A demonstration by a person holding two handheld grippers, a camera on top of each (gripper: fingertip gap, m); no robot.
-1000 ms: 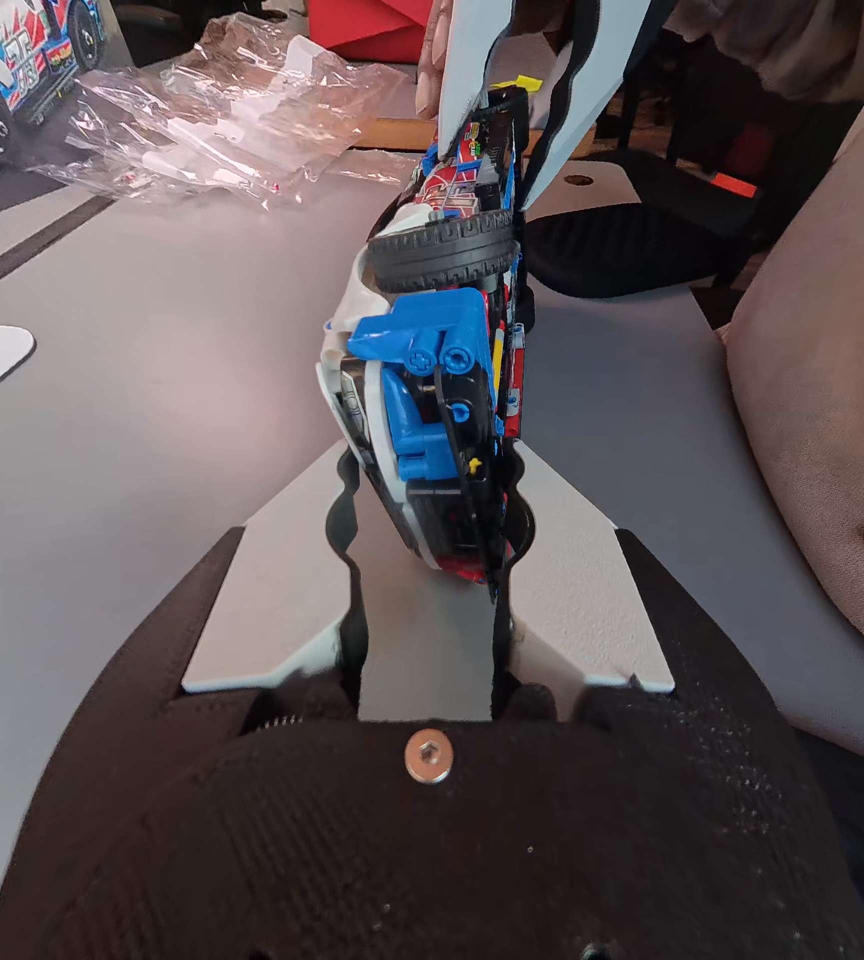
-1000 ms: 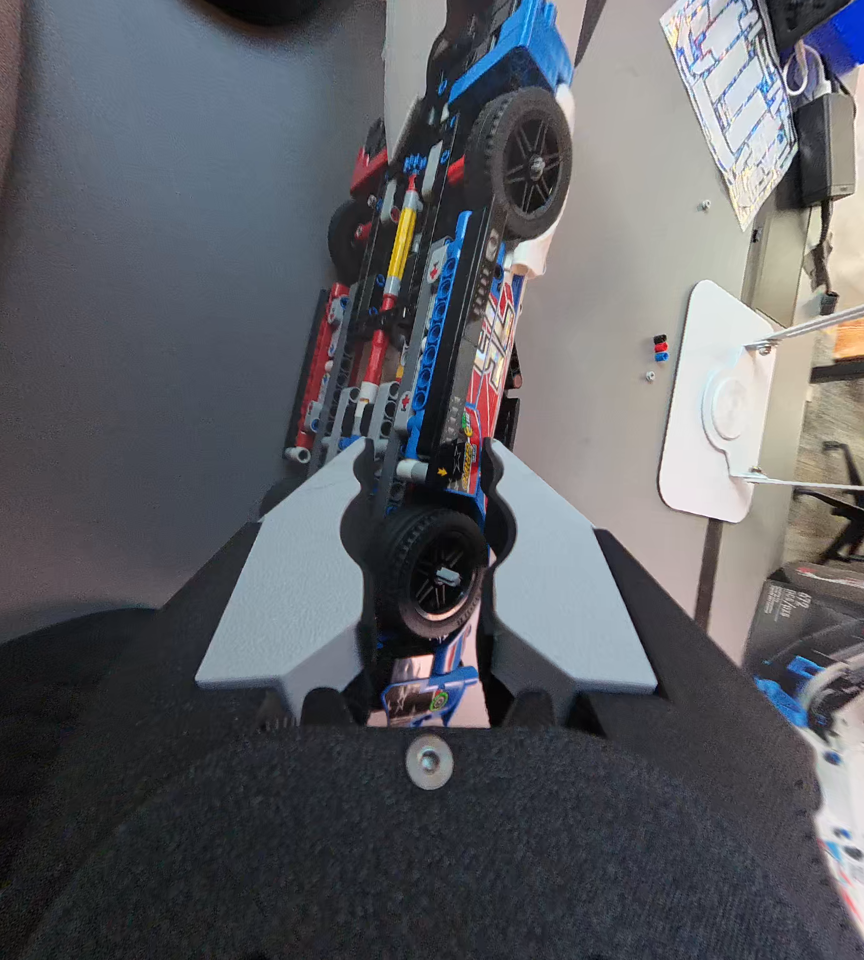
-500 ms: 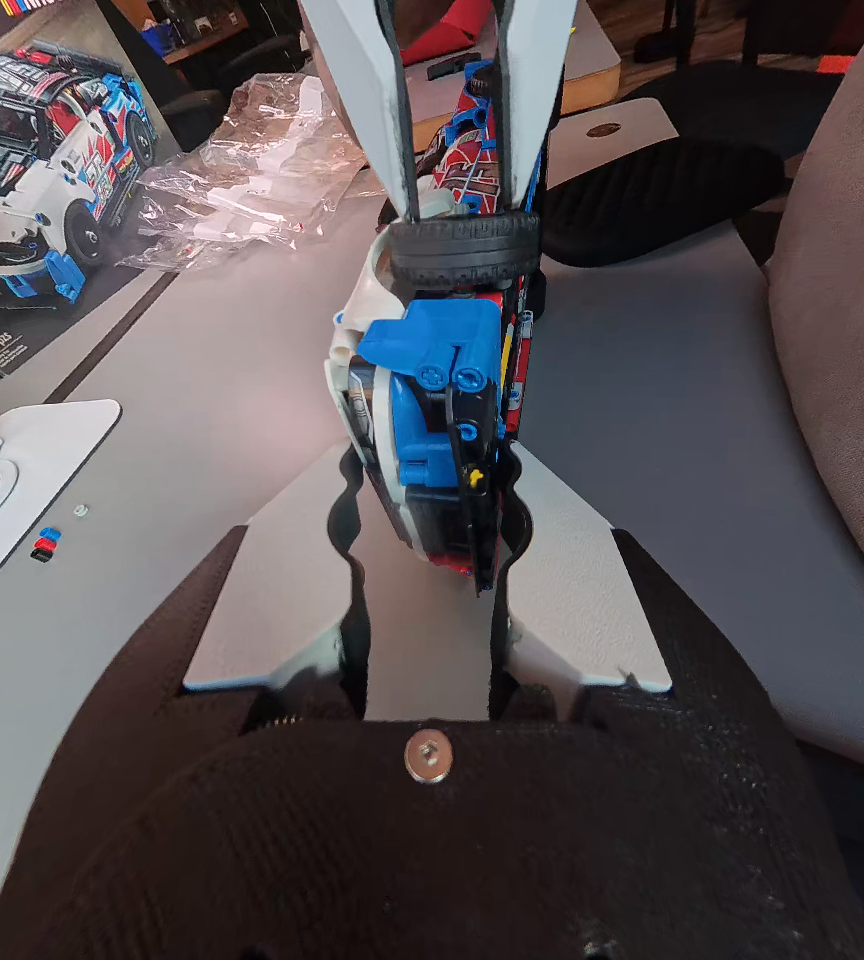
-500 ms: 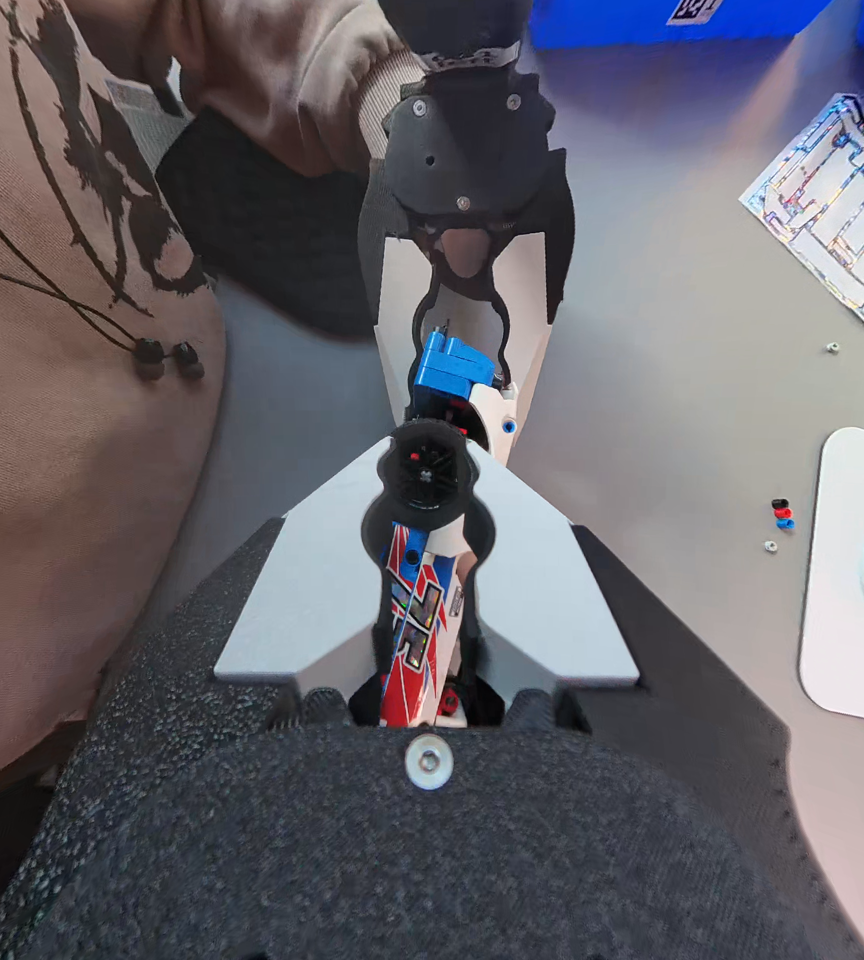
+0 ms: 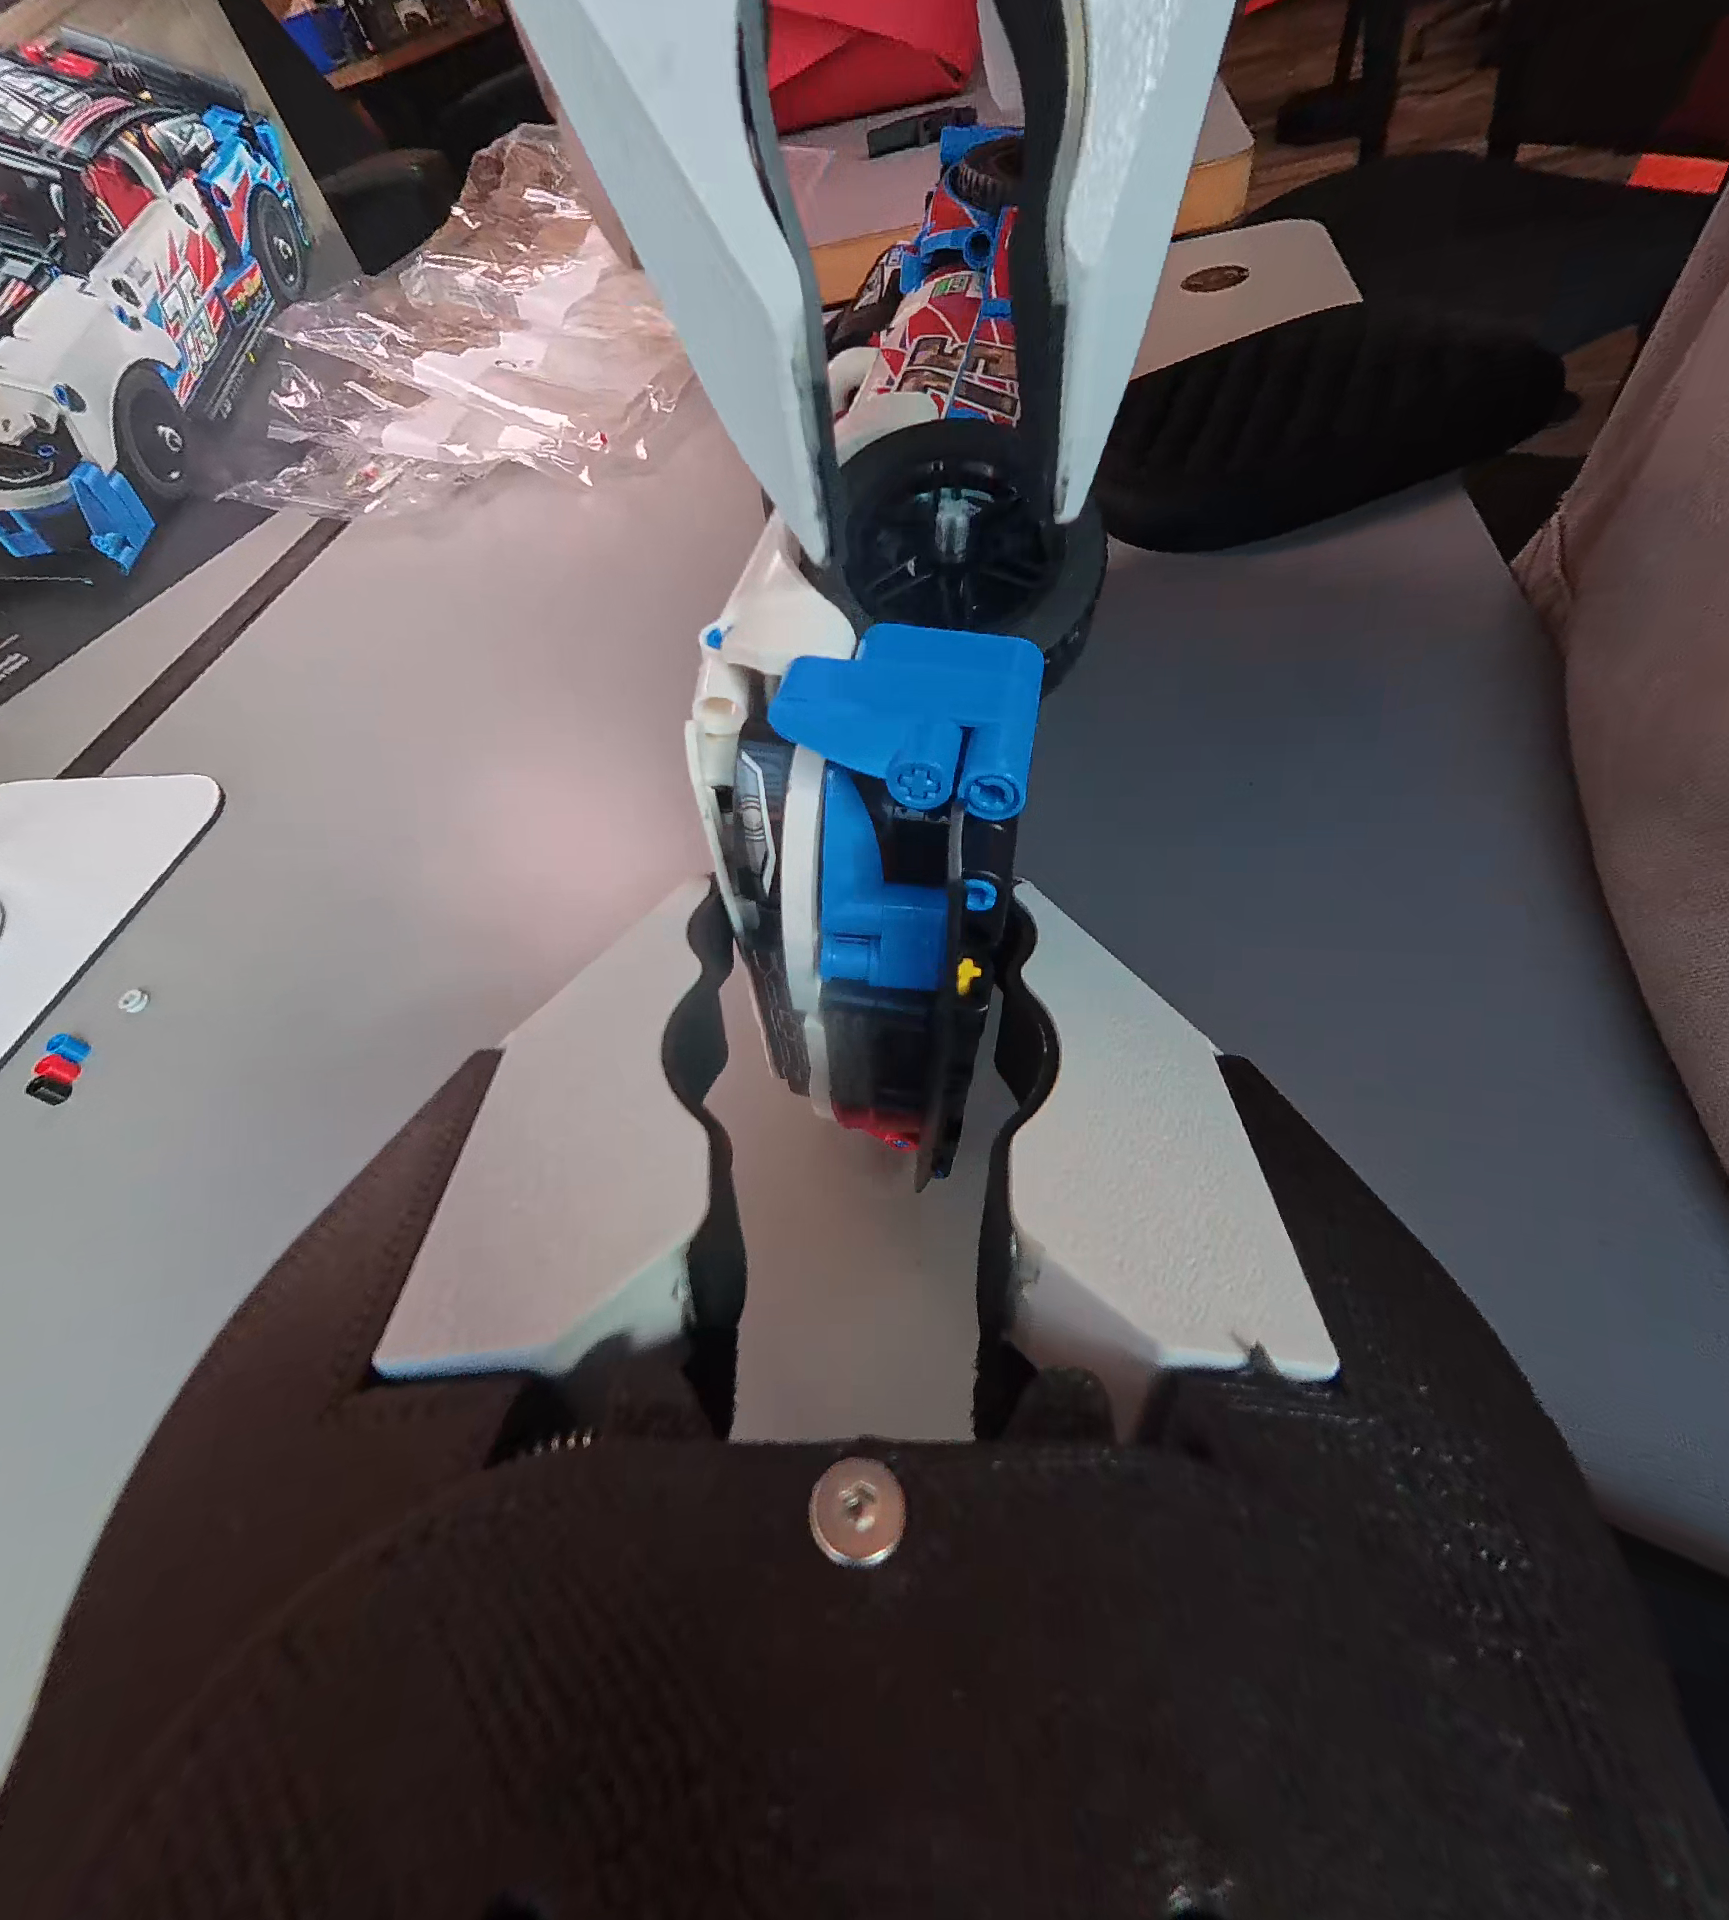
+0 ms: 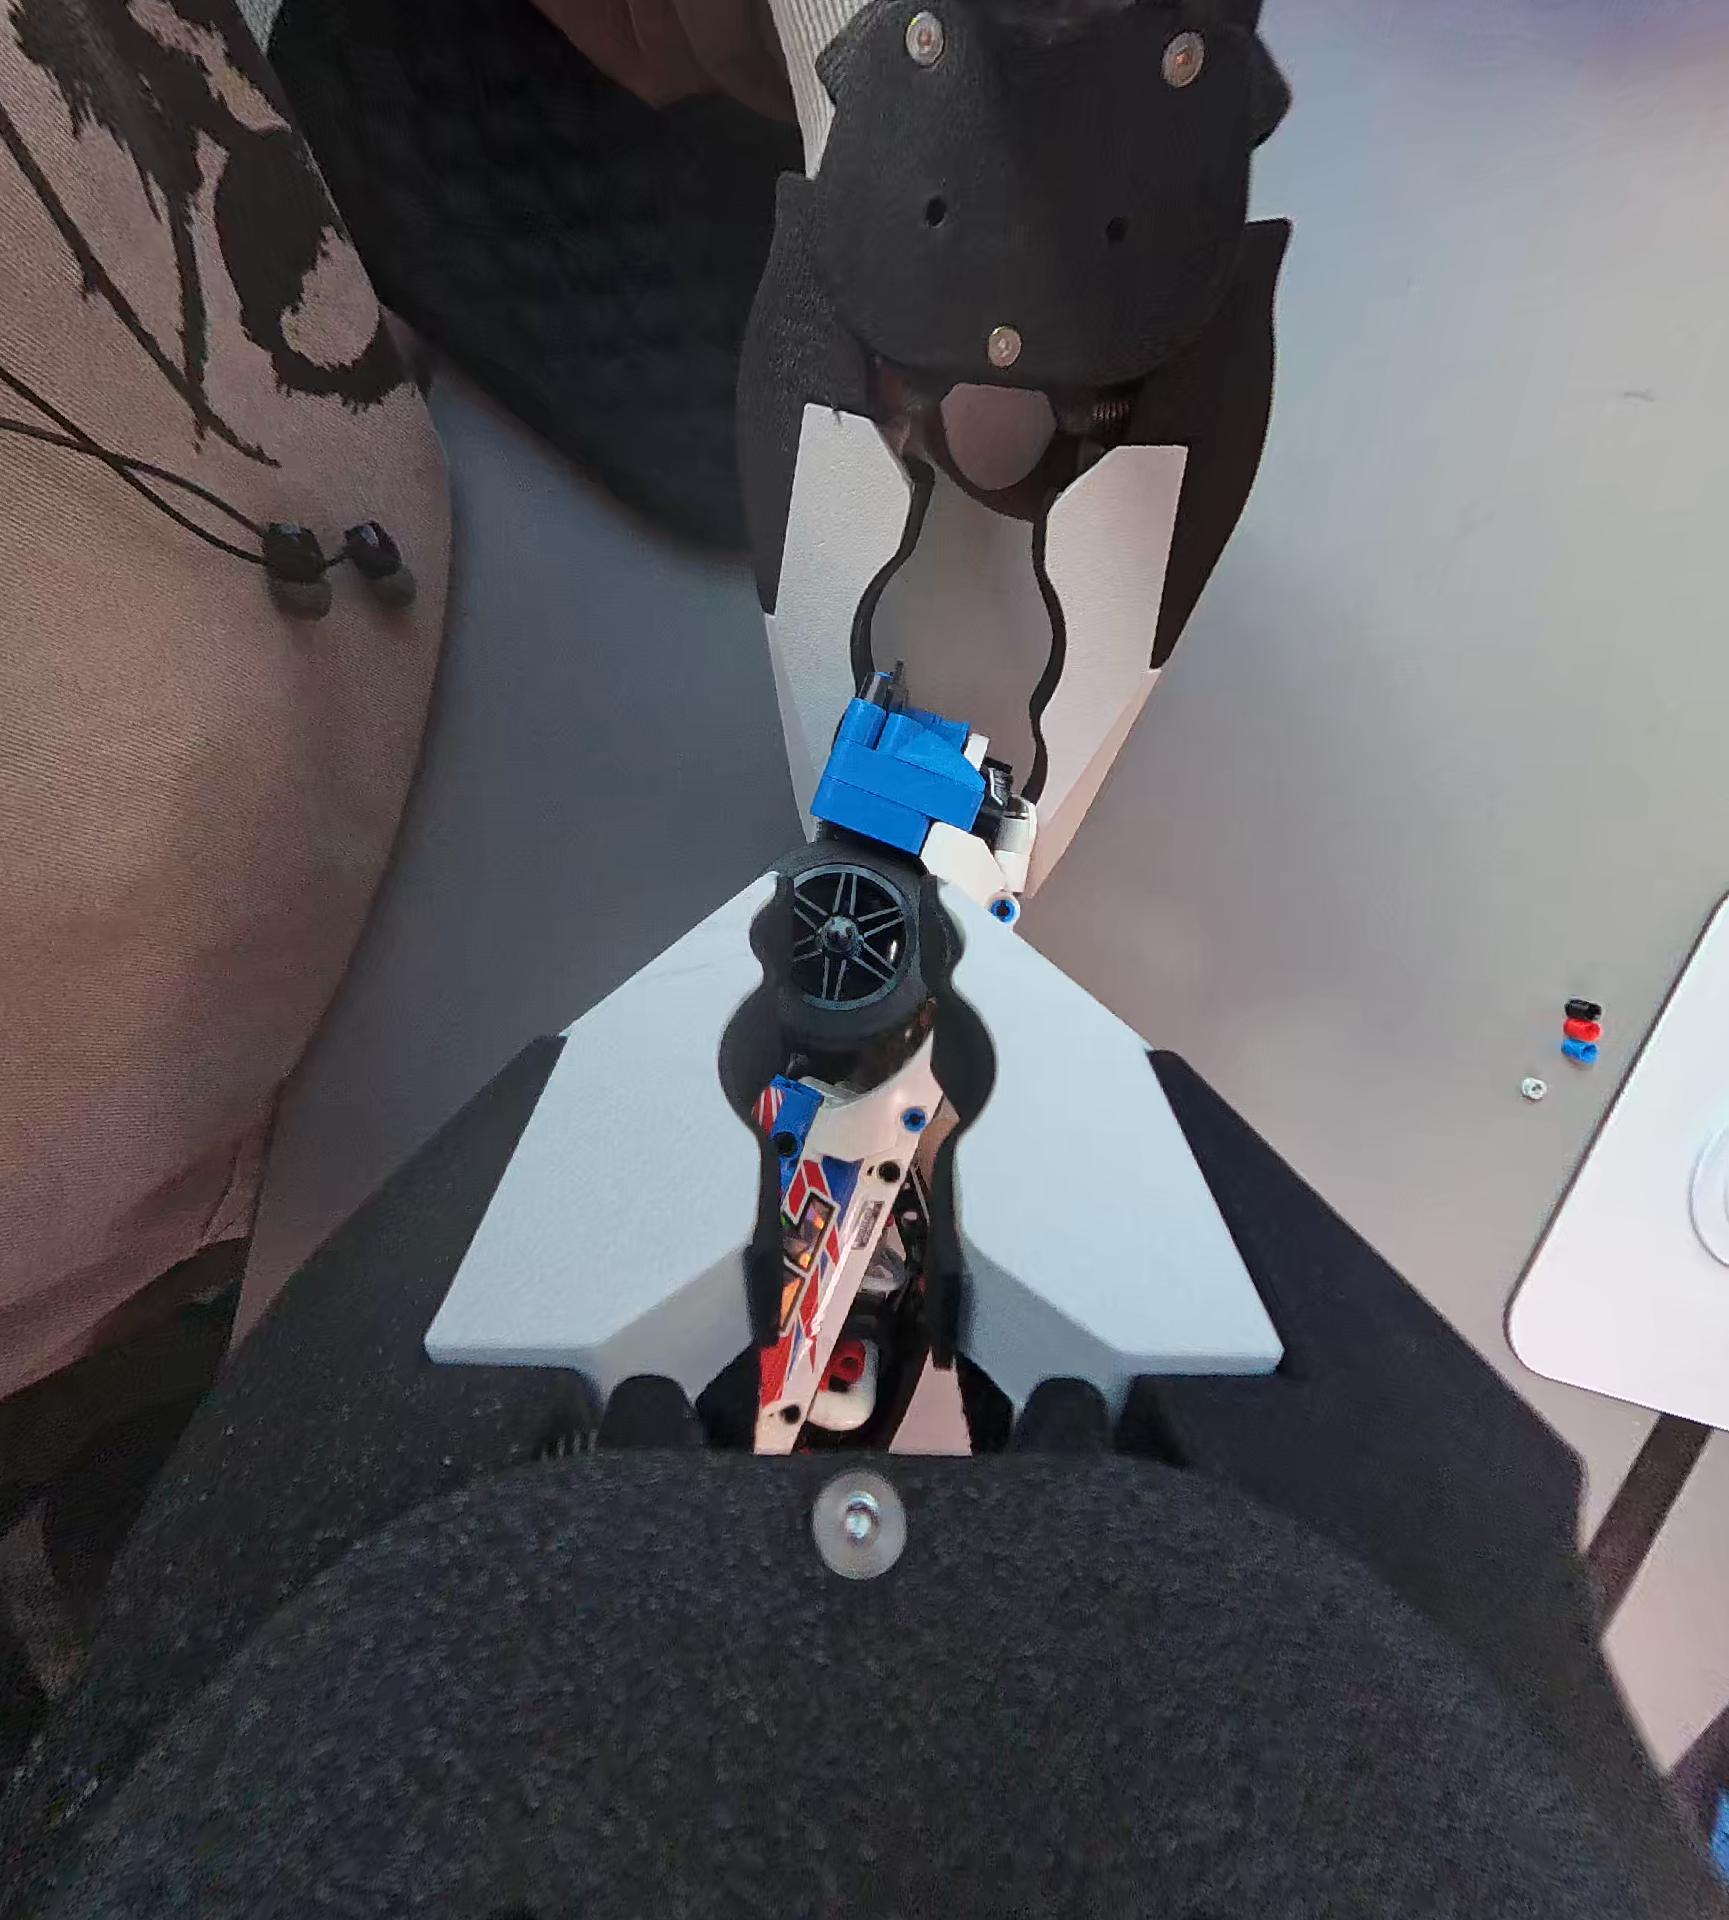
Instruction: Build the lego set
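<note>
Left wrist view, item one: lego car (image 5: 870, 914), part-built, turned on its side and held off the grey worktop (image 5: 403, 727) between two grippers, well in from the edges.

Left gripper (image 5: 865, 997): fingers spread only to the width of the car's blue nose end, pinching it from both sides. Judged purpose: to steady one end while the other end is turned or worked on.

Right gripper (image 5: 943, 499): reaches in from the far side, fingers closed around the black wheel (image 5: 953, 540) and the body behind it. In the right wrist view the same right gripper (image 6: 855, 997) clamps that wheel (image 6: 844, 935), with the printed body panel running back between its fingers. Judged purpose: a two-ended hold keeps the long model from twisting.

Loose stock: three small pins, black, red and blue (image 6: 1579, 1031), beside the white plate (image 6: 1691, 1143) toward the worktop's right edge in that view; clear bags (image 5: 465, 343) and set box (image 5: 70, 312) at the far-left corner in the left wrist view.

Not determinable:
- Underside and rear half of the car, hidden by the fingers.
- Whether the wheel is fully seated.
- Which part goes on next.
- The white plate, cut off at the frame edge.
</note>
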